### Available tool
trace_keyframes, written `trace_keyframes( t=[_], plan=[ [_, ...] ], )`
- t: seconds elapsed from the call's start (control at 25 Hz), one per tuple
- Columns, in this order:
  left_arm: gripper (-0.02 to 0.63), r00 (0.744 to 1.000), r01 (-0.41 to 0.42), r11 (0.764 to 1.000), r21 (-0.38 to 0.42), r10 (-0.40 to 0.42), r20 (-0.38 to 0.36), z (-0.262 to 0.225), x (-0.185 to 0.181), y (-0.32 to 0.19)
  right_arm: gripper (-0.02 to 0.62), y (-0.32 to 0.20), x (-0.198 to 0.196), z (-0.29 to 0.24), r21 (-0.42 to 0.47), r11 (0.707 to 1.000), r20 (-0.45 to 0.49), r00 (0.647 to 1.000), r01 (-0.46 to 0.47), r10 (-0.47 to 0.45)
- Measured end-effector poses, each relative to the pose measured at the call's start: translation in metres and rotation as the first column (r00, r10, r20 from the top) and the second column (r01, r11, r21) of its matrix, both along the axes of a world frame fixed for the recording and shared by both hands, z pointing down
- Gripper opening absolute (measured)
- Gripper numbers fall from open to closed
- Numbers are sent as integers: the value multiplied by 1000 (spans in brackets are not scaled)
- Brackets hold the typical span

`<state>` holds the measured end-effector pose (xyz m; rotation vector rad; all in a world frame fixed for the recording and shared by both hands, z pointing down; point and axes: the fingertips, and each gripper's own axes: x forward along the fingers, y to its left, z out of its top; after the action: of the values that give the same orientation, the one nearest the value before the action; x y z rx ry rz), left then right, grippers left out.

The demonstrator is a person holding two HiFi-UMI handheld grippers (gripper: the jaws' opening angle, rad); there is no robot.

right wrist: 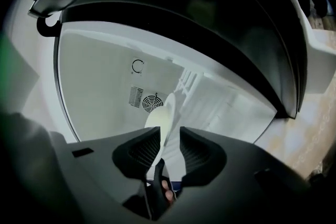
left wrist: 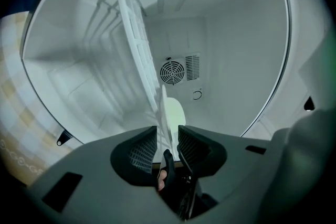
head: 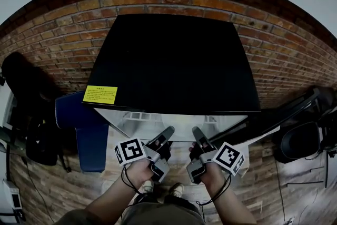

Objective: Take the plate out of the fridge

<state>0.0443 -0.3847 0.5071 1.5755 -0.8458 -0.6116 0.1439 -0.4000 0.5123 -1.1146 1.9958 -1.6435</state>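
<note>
Plate [left wrist: 174, 108]: pale and round, lying on the white wire shelf [left wrist: 131, 29] inside the fridge [head: 174, 60], in front of the fan vent [left wrist: 172, 72] on the back wall.
Left tool [left wrist: 167, 128]: jaws apart, astride the plate's near rim; you are not pinching it yet, as far as shows.
Right tool [right wrist: 170, 131]: likewise apart, with the rim standing between its jaws.
Handling: probably stiff, glazed, slick and breakable; the thin rim gives your pads little to bite.
Where to hold: the near rim, one tool on each side, pads square over the lip; keep it level as you draw it off the shelf.
</note>
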Motion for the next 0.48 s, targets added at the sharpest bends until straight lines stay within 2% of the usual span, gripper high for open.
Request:
trace_keyframes(
  t=[0.24,0.48],
  plan=[
    [67,999,15,999,-29,-16,-36,2,0,-1,73,-1,-1,-1,-7,1000,13,1000,0,0],
    [32,997,25,999,-41,-28,-68,1,0,-2,50,-1,-3,-2,-17,1000,58,998,-13,14]
  ],
)
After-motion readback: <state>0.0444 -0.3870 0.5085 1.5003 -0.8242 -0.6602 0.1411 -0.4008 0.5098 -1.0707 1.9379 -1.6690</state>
